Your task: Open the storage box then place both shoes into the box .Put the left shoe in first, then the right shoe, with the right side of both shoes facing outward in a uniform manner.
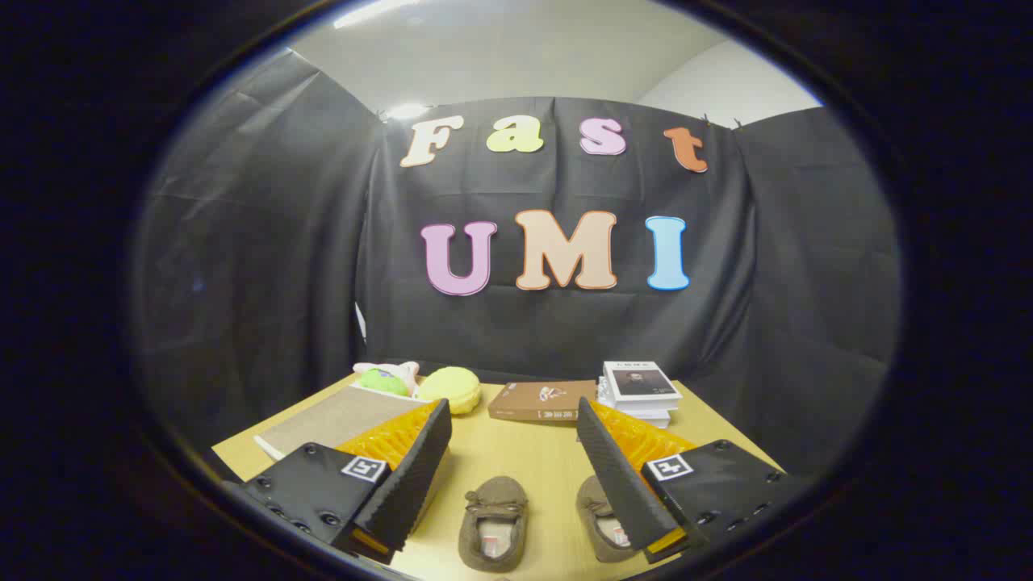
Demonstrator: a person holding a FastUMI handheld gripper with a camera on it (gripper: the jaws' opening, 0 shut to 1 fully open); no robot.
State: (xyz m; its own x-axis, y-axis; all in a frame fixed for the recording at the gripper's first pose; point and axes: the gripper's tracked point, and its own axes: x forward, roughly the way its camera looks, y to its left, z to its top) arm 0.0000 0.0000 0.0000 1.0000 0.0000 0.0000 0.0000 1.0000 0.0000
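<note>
The hand-held gripper point(513, 452) has its two fingers spread wide apart, gripping nothing, above a pale wooden counter point(524, 452).

Two small brown shoes lie on the counter near the fingertips. They look like soft moccasin slippers, suede-like, with a stitched apron and a small bow or lace across the front, and a light lining with a label patch inside. One shoe point(493, 522) lies in the gap between the fingers, at about 6 o'clock from the gripper's midpoint, fully in sight with its opening facing up. The other shoe point(599, 516) lies at about 4 o'clock, just beside the first but apart from it, partly covered by the right finger.

Beyond the fingers, at about 10 o'clock, a flat greyish storage box point(335, 420) lies on the counter, partly hidden by the left finger; whether it is open cannot be told. Behind it sit a green and pink plush toy point(387, 378) and a yellow round plush point(450, 387). At 12 o'clock lies a brown book point(537, 401), and at about 1 o'clock a stack of white books point(641, 391).
</note>
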